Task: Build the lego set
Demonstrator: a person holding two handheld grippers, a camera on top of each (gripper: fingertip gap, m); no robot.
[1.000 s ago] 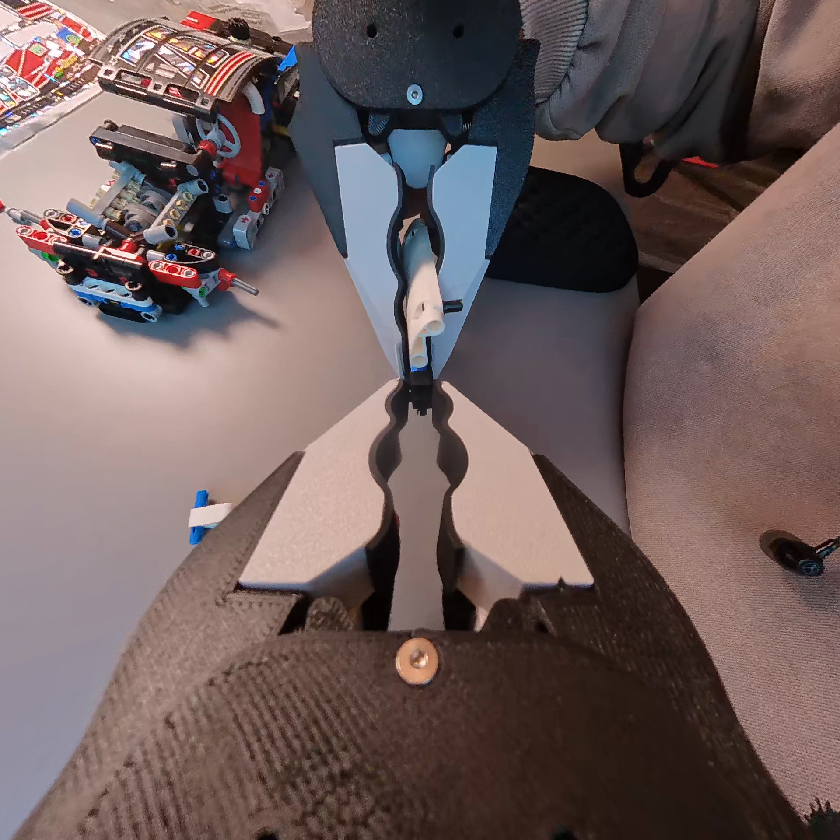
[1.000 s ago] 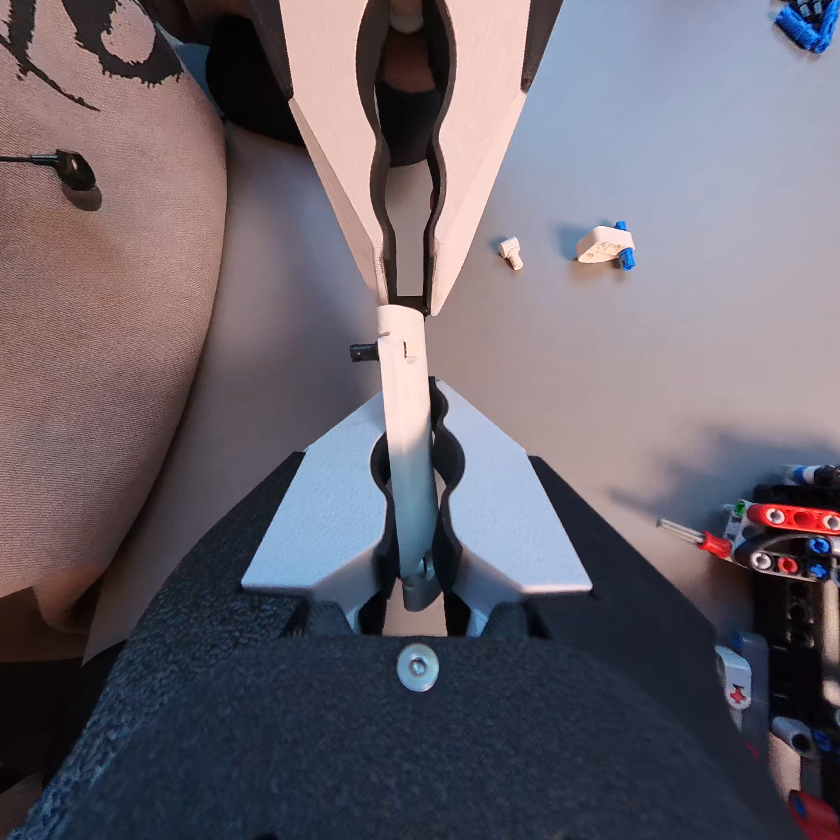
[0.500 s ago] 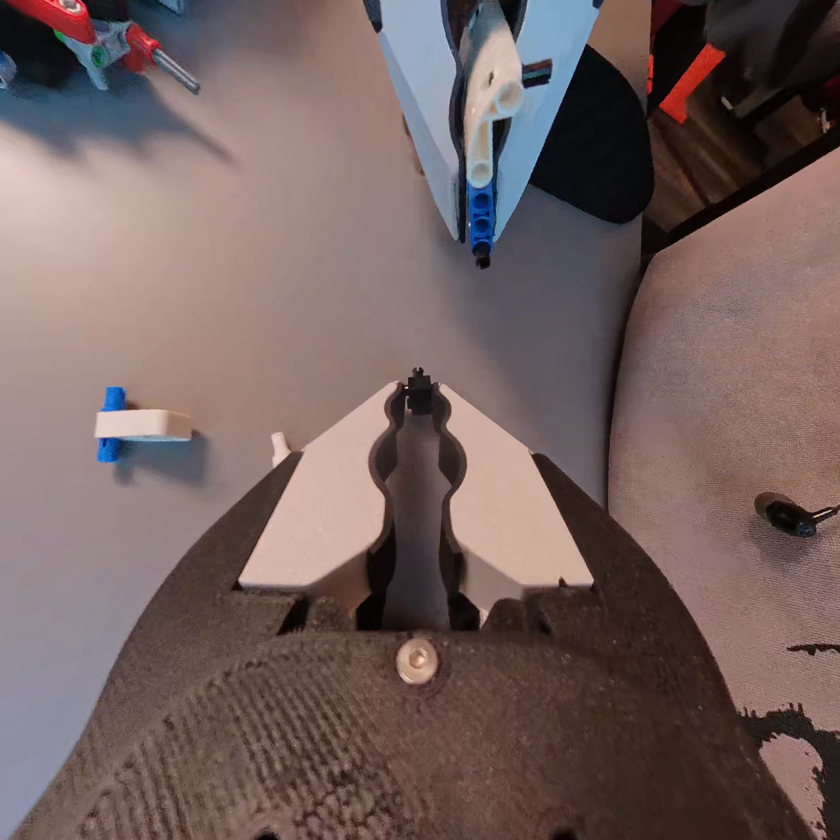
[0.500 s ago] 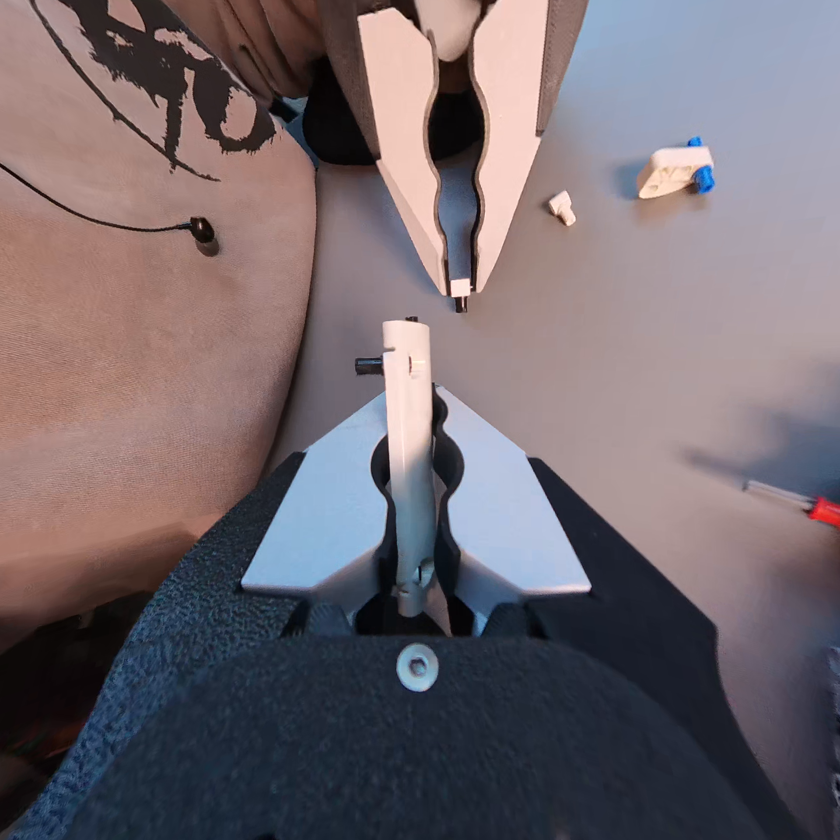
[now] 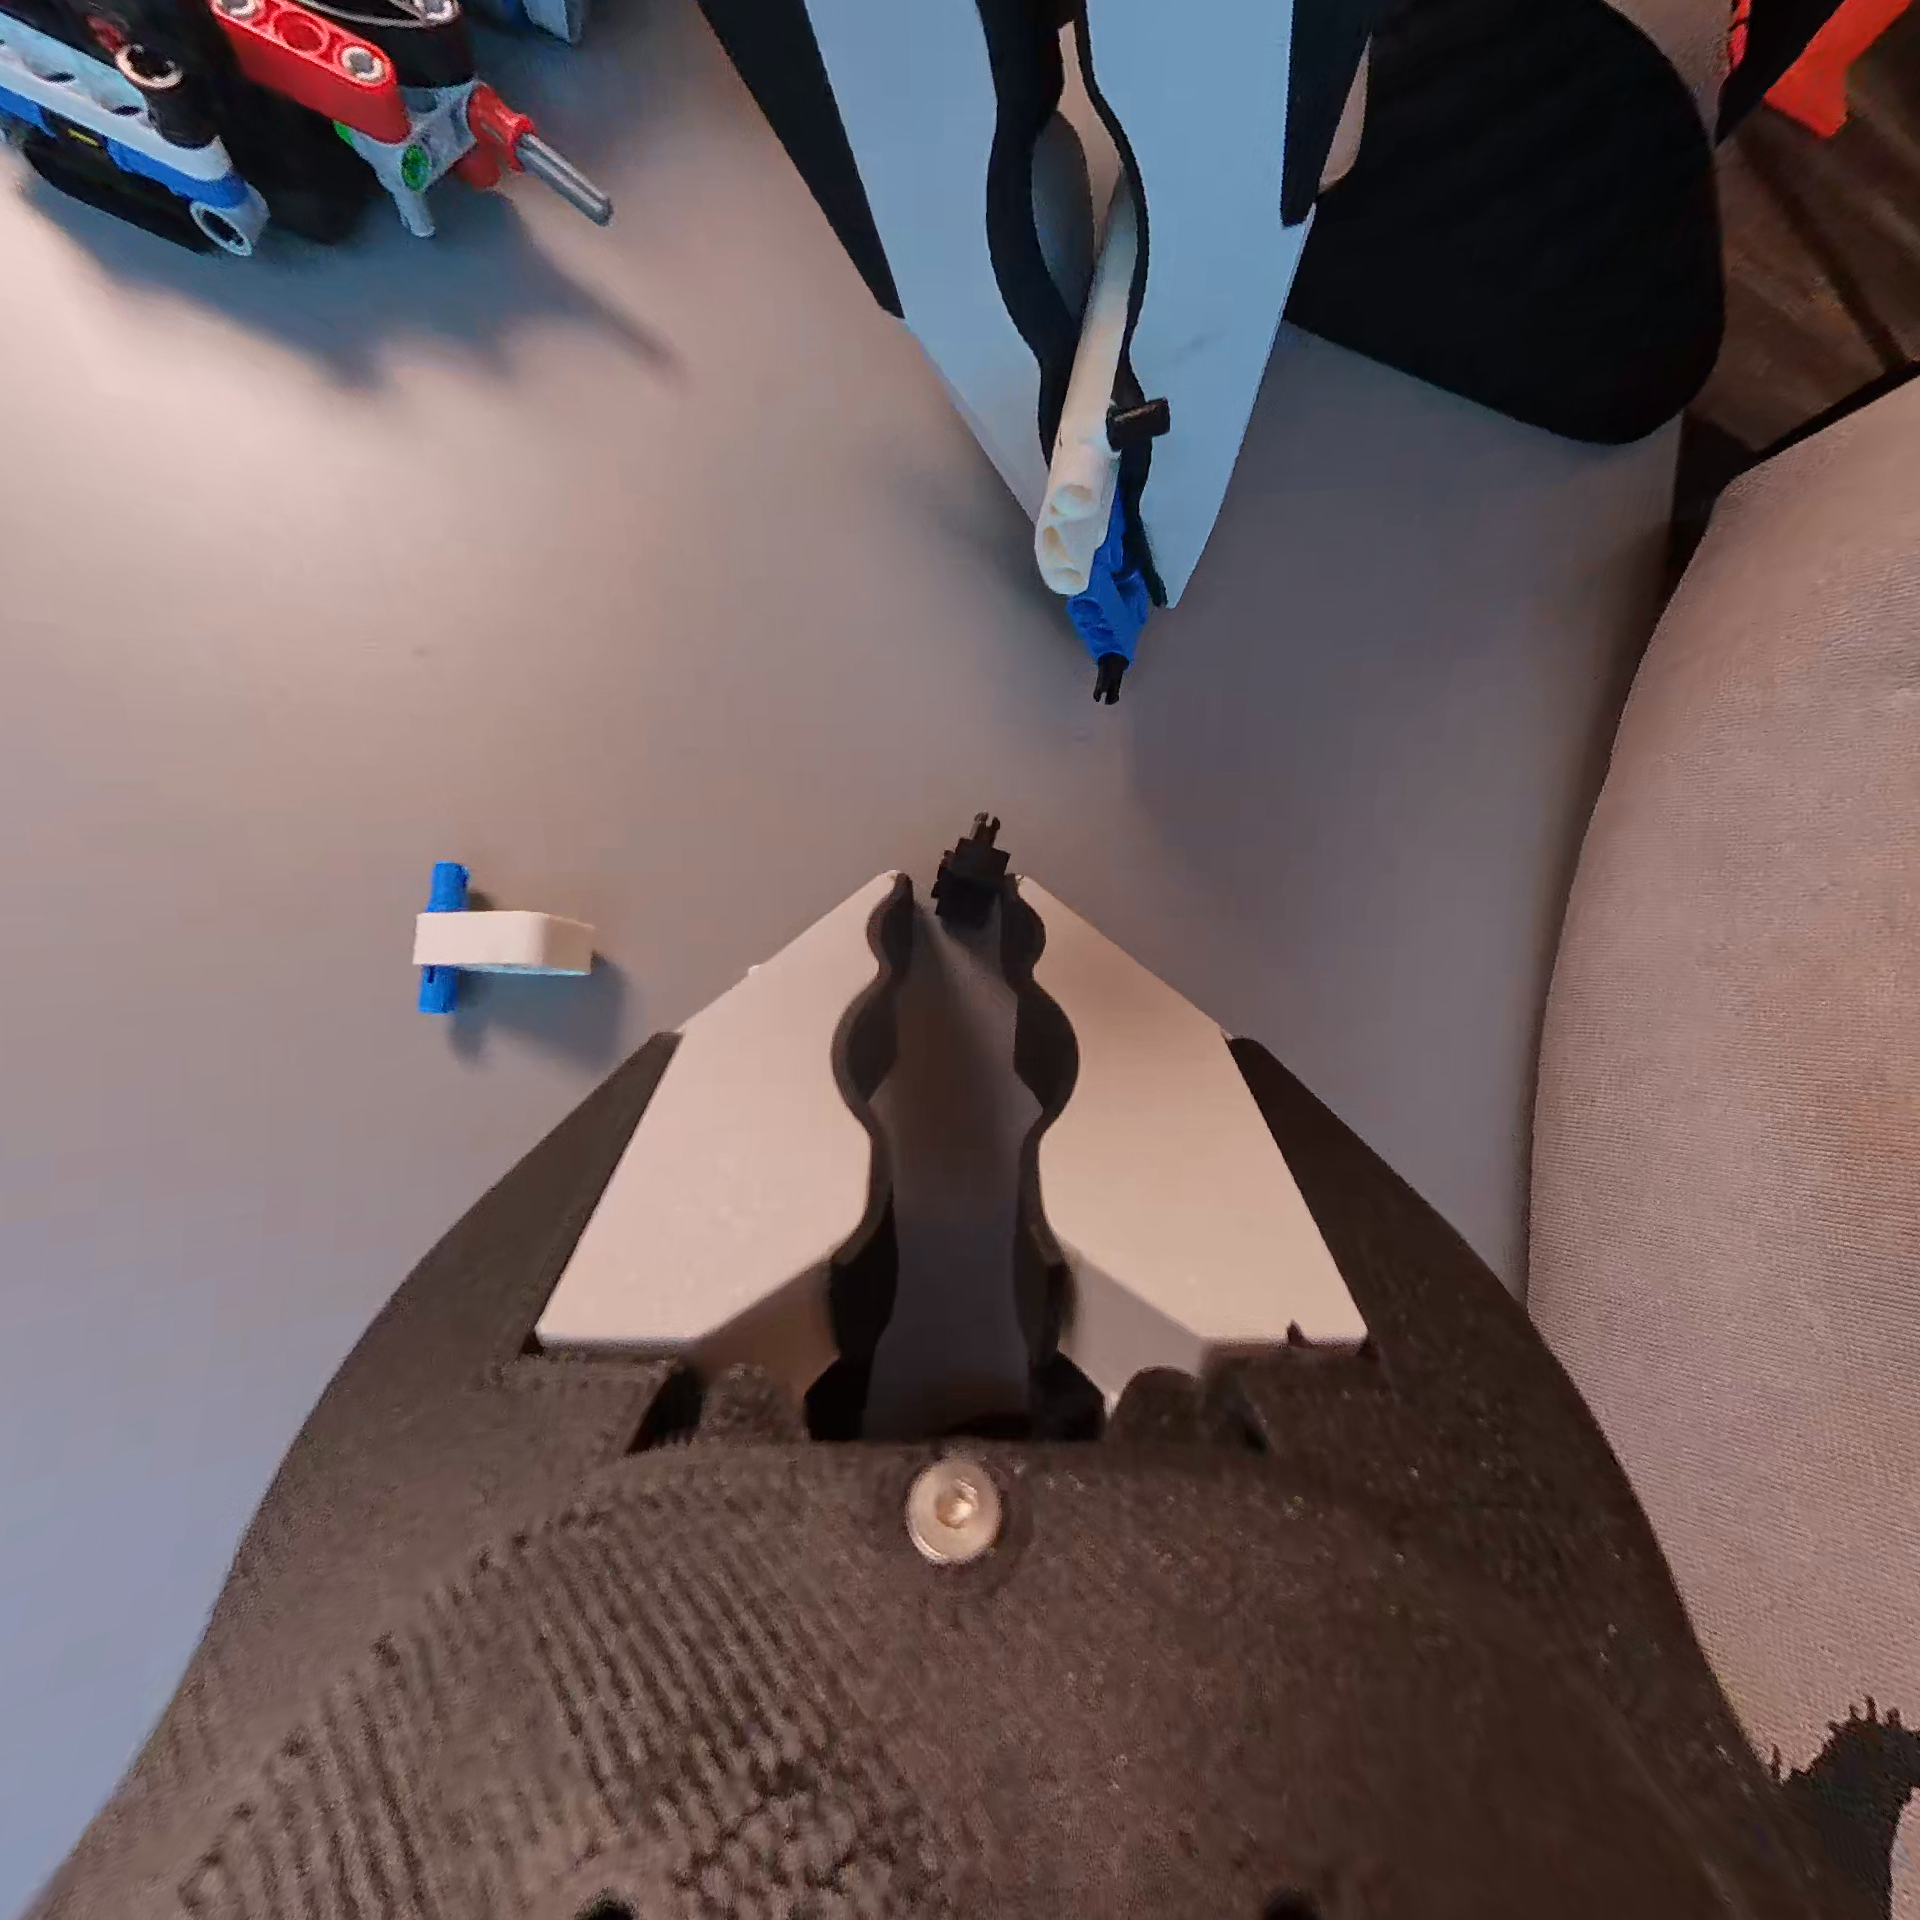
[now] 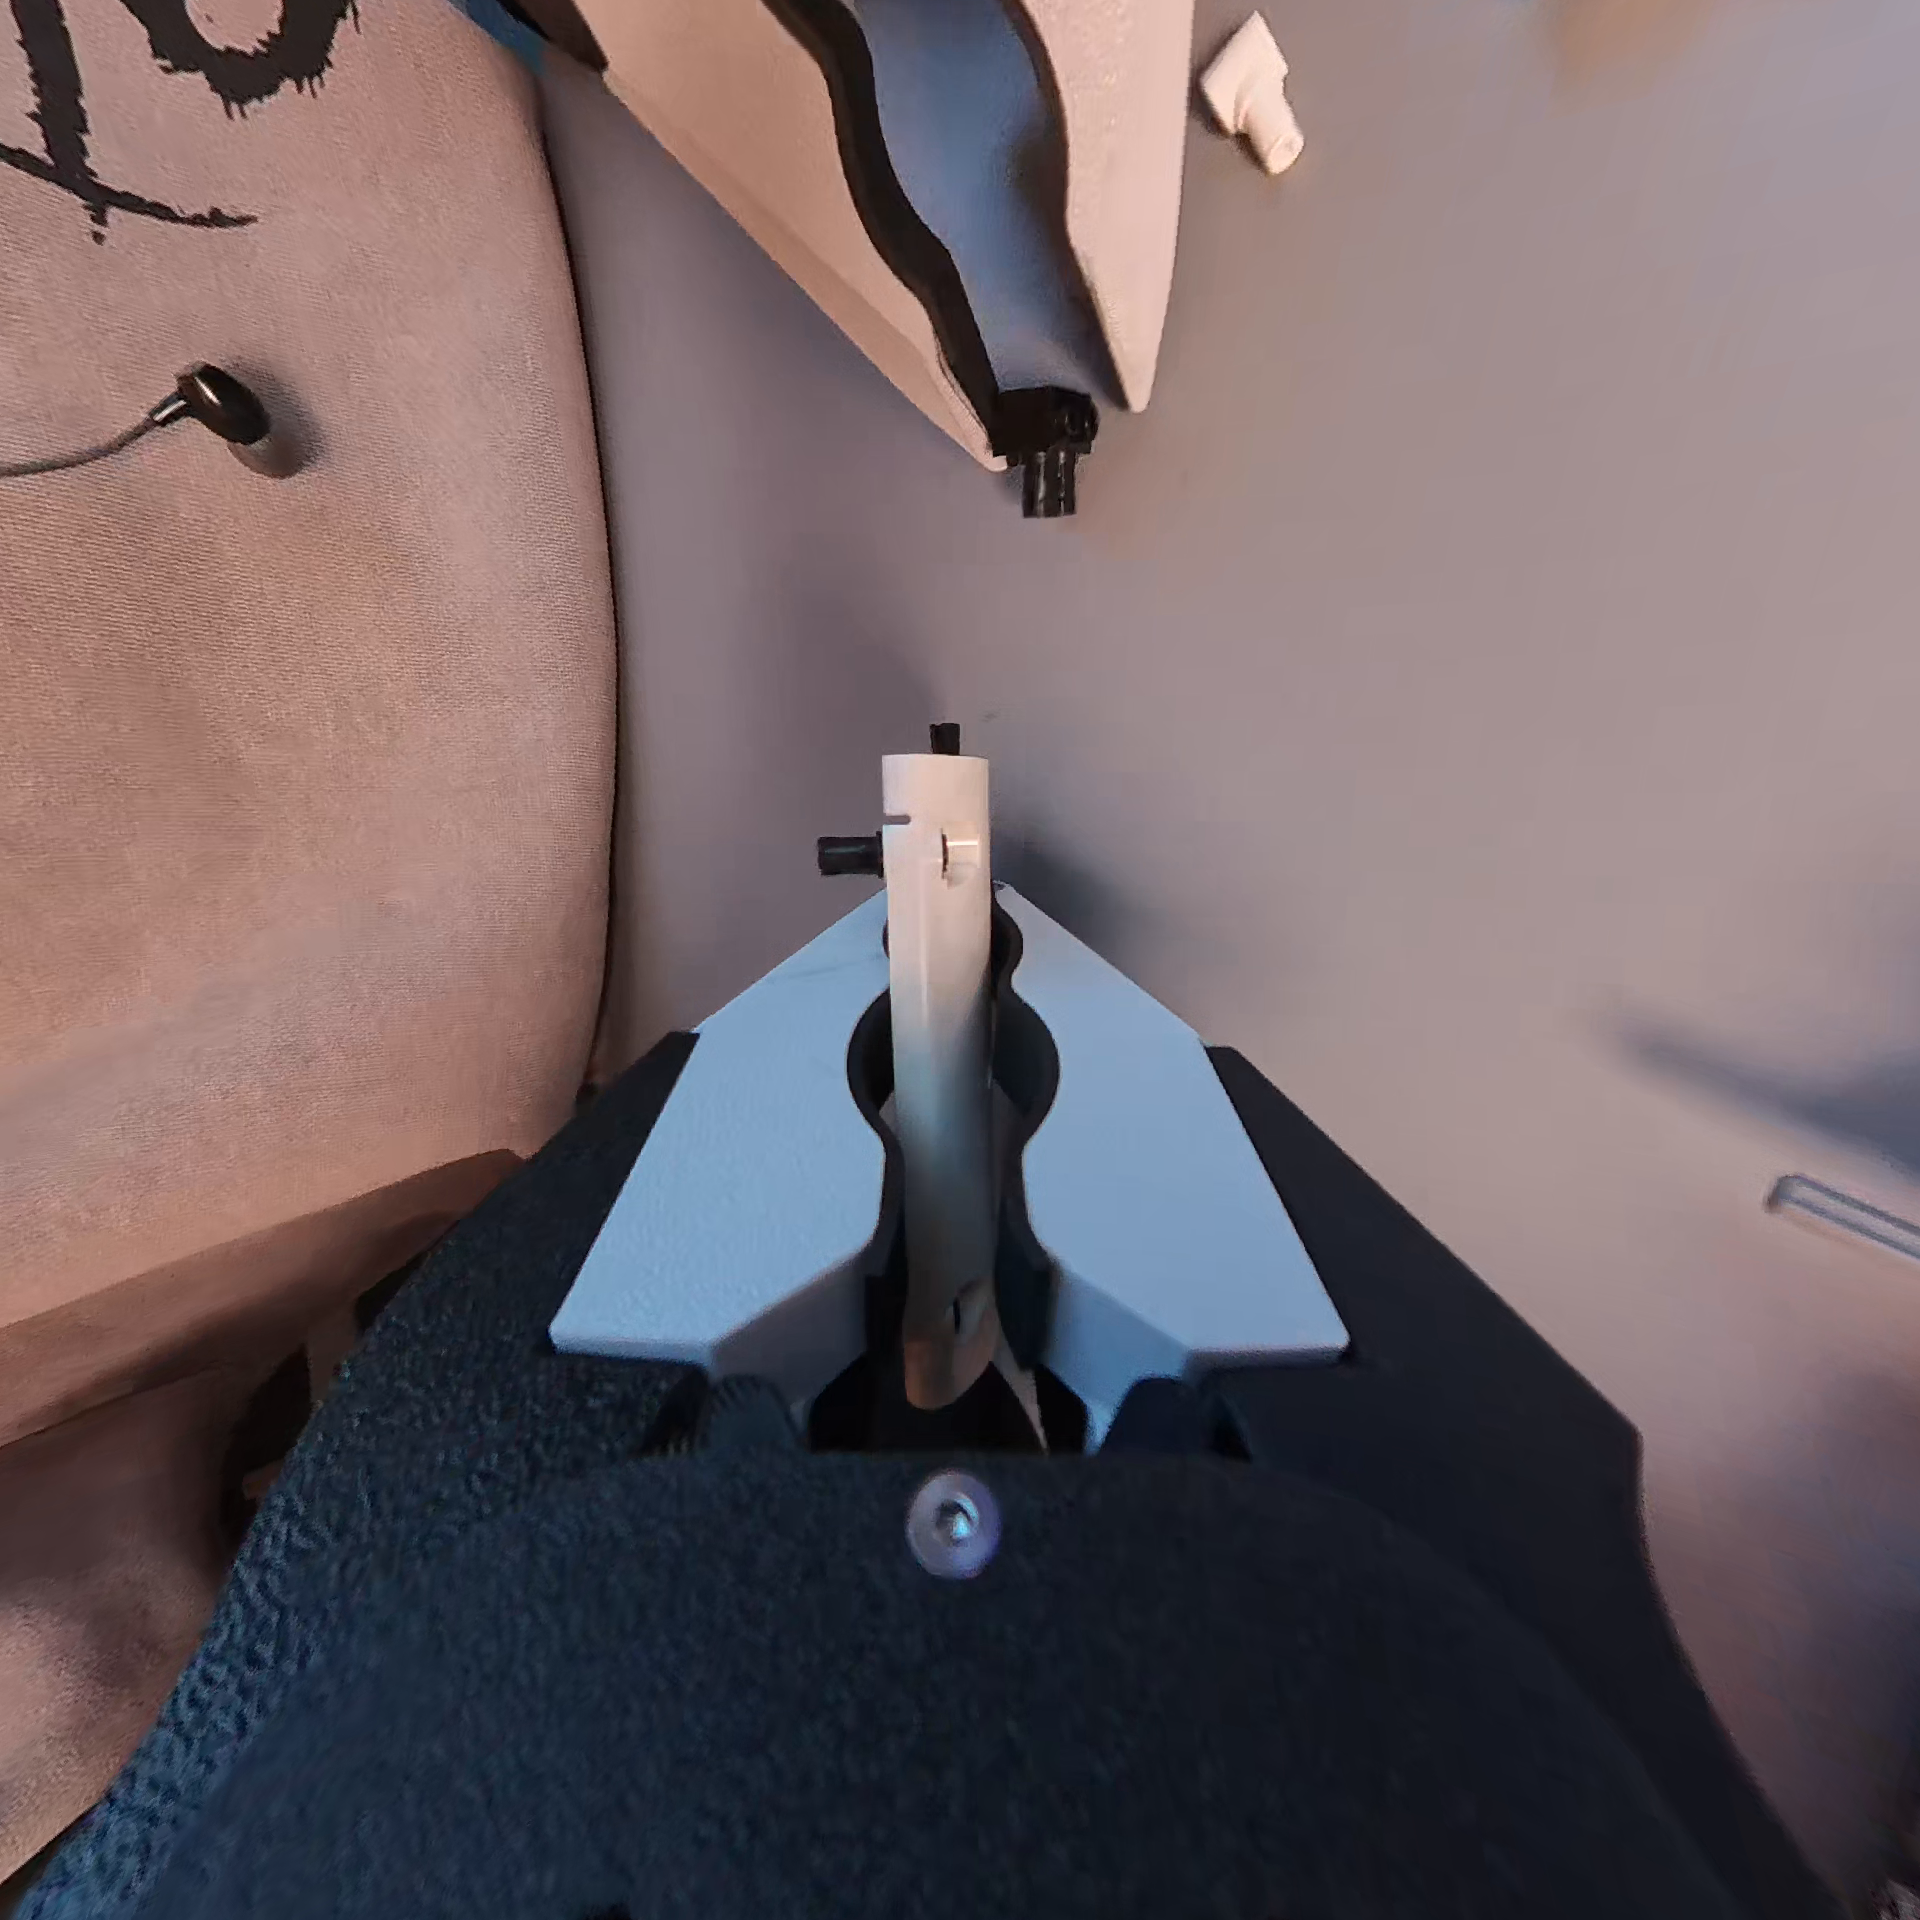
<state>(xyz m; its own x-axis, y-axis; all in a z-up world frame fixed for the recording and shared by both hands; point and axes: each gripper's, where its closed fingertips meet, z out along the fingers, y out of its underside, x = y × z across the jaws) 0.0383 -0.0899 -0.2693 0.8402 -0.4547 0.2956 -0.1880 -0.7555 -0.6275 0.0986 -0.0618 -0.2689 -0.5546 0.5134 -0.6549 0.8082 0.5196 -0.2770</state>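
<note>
- The left gripper has its jaws drawn nearly together on a small black pin, pinched at the very tips with its end poking out forward; it hangs above the grey worktop, pointing across at the other gripper.
- The right gripper is clamped on a long white beam, which runs down the channel between its jaws and sticks out past the tips; a black peg juts from the beam's left side near its end.
- In the left wrist view the right gripper comes in from the top, tips tilted down, with a blue piece at the end of the white beam; the two grippers face each other tip to tip, apart, with bare worktop between them.
- A white lift-arm with a blue pin lies on the worktop just left of the left gripper; a small white connector lies near it.
- The part-built model, red, black and blue, sits at the far left.
- A person's beige garment borders the worktop.
</note>
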